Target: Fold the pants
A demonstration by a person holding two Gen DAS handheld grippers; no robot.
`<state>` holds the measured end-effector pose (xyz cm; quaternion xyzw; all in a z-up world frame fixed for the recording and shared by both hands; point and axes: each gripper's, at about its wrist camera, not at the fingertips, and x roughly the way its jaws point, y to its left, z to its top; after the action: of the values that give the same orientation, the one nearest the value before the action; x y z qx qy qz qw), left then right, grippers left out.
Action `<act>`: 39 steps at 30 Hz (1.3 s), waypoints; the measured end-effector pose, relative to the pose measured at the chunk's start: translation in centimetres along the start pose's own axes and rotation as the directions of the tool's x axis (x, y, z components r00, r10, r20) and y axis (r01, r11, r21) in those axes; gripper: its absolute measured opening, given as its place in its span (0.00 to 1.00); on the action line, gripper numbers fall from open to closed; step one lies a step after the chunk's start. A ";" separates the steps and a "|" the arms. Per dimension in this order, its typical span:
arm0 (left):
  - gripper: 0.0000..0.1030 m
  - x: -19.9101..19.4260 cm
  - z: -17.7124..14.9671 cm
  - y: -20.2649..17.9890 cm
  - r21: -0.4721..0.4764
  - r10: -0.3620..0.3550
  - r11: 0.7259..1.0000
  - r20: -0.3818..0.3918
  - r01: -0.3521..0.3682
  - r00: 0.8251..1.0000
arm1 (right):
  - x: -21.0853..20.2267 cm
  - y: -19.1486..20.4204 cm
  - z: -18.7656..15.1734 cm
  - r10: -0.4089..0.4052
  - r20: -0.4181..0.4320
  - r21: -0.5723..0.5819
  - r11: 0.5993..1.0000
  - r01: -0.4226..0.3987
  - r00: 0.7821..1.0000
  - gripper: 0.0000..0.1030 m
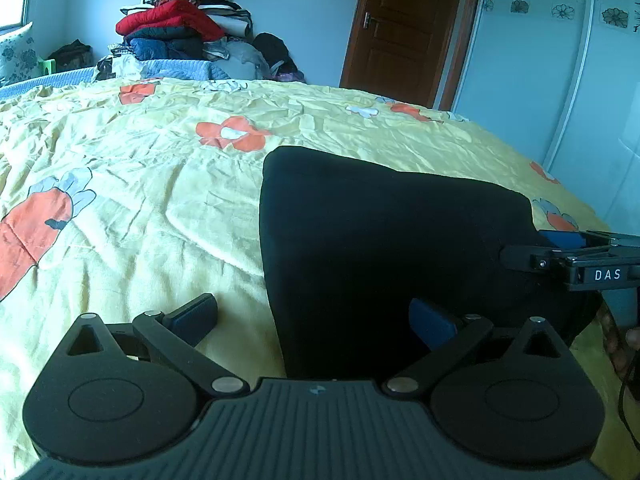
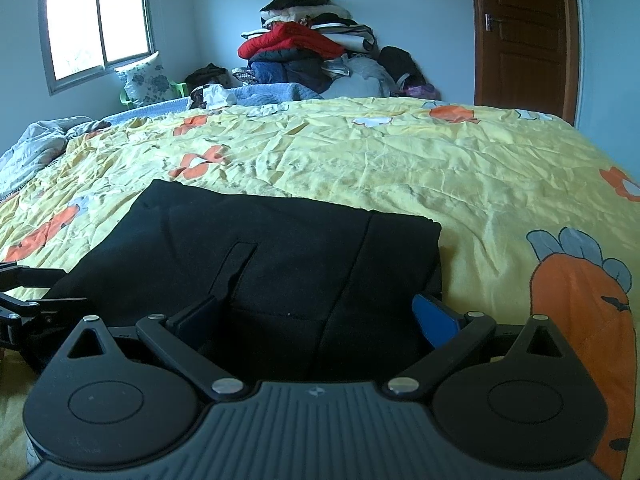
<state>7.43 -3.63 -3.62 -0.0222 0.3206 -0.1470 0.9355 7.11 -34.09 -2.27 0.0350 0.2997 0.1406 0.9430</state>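
Black pants [image 1: 380, 240] lie folded into a flat block on the yellow flowered bedspread [image 1: 160, 184]. They also show in the right wrist view [image 2: 280, 256], with a back pocket slit visible. My left gripper [image 1: 316, 316] is open, its jaws spread across the pants' near left edge; the left finger is over the bedspread, the right finger over the cloth. My right gripper [image 2: 316, 316] is open over the pants' near right part. It also shows at the right edge of the left wrist view [image 1: 560, 252]. The left gripper also shows at the left edge of the right wrist view [image 2: 24, 300].
A pile of clothes and bedding [image 2: 312, 52] is stacked against the far wall beyond the bed. A brown door [image 2: 524, 36] stands at the right, a window [image 2: 98, 28] at the left. A crumpled grey blanket [image 2: 36, 148] lies at the bed's left side.
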 end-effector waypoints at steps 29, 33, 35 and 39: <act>0.98 5.4 3.5 5.4 -0.349 -0.585 0.770 -0.051 0.535 0.809 | 1.9 -10.4 2.0 0.622 -0.067 0.382 0.738 -0.556 0.780 1.00; 0.93 6.0 4.0 4.8 -0.349 -0.571 0.778 -0.045 0.523 0.820 | 3.0 -9.1 2.6 0.596 -0.060 0.372 0.758 -0.536 0.801 1.00; 0.77 6.1 3.9 4.6 -0.344 -0.549 0.795 -0.056 0.500 0.834 | 3.3 -7.9 2.7 0.576 -0.068 0.344 0.780 -0.523 0.815 0.95; 0.31 6.2 3.9 5.2 -0.338 -0.484 0.837 -0.091 0.430 0.870 | 3.0 -7.3 2.7 0.462 -0.120 0.331 0.853 -0.403 0.879 0.35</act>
<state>15.88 -0.64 -4.90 -0.2303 0.4046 -0.3165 0.8265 12.79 -40.13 -2.86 0.2288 0.3925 0.3062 0.8366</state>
